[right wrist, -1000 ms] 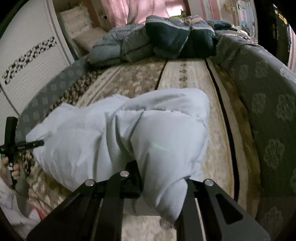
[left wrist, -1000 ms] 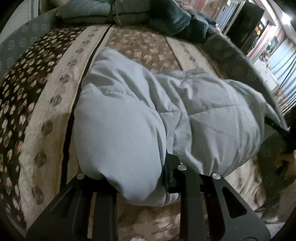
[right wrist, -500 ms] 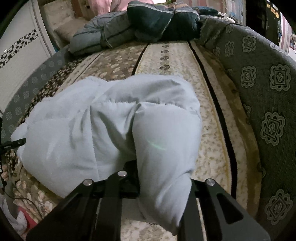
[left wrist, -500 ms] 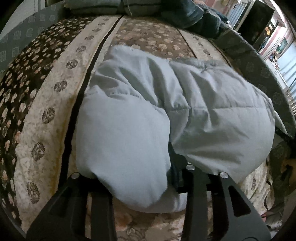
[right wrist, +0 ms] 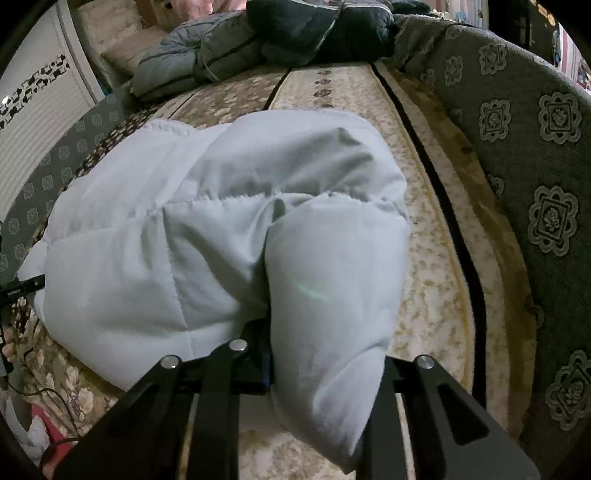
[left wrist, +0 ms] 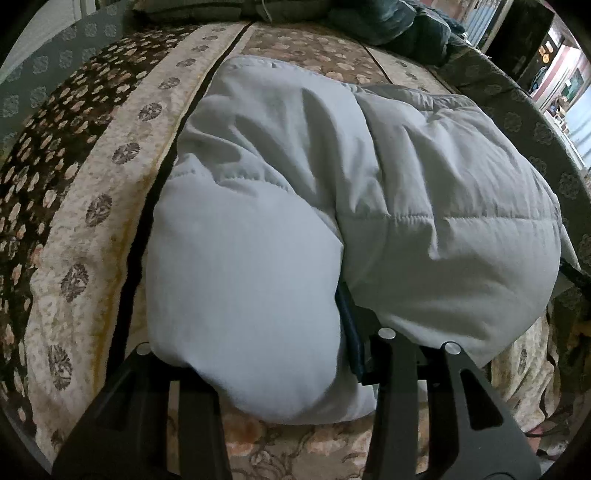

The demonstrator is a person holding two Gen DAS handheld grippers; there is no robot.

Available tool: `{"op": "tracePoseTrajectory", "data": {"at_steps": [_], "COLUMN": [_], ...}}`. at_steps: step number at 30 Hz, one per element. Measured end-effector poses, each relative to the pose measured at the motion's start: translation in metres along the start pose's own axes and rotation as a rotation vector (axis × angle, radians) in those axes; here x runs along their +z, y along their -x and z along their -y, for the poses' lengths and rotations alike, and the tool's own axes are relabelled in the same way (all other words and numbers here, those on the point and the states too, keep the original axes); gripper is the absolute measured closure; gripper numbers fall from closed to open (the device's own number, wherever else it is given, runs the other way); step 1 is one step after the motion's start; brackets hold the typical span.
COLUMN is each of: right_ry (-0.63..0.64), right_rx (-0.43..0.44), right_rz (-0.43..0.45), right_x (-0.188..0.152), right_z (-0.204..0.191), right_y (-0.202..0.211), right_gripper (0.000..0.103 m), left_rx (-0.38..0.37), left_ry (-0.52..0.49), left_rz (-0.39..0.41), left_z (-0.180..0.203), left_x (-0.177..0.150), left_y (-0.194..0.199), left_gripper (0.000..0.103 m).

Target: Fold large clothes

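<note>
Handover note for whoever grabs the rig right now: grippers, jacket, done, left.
Left hand-held gripper: jaws just been opening, a puffy fold of the pale blue padded jacket between them.
Right hand-held gripper: jaws narrower, also just been opening, a jacket fold between them.
Jacket lies bunched on the floral bed cover, both side folds brought over the middle.
Left: let go fully, pull both grippers clear, then flatten and finish the fold. Folded dark quilts at the far end are not part of this.

Bed (left wrist: 110, 192): covered by a floral spread in brown and cream stripes with black lines. On it: 1 pale blue quilted jacket (left wrist: 424, 206), bulky, mid-bed; folded dark and grey quilts (right wrist: 258, 40) piled at the far end.
</note>
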State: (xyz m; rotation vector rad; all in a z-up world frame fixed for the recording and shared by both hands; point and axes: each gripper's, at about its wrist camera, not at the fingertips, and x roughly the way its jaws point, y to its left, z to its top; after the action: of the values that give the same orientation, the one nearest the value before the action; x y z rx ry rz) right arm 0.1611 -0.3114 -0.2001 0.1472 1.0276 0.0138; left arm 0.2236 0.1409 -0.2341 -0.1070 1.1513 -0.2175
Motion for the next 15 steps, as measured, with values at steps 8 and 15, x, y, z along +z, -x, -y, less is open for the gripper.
{"op": "tracePoseTrajectory", "data": {"at_steps": [8,15], "right_ry": [-0.070,-0.079], "right_rx": [0.056,0.033], "right_rz": [-0.006,-0.033], "right_x": [-0.009,-0.018], "right_z": [0.021,0.026], "right_y": [0.020,0.014], "right_gripper": [0.067,0.059], "left_rx": [-0.036,-0.049], "left_ry": [0.004,0.004], "left_rz": [0.000,0.016], "left_z": [0.000,-0.018], "left_x": [-0.005,-0.022], "left_y": [0.014,0.025], "left_gripper": [0.057,0.050]}}
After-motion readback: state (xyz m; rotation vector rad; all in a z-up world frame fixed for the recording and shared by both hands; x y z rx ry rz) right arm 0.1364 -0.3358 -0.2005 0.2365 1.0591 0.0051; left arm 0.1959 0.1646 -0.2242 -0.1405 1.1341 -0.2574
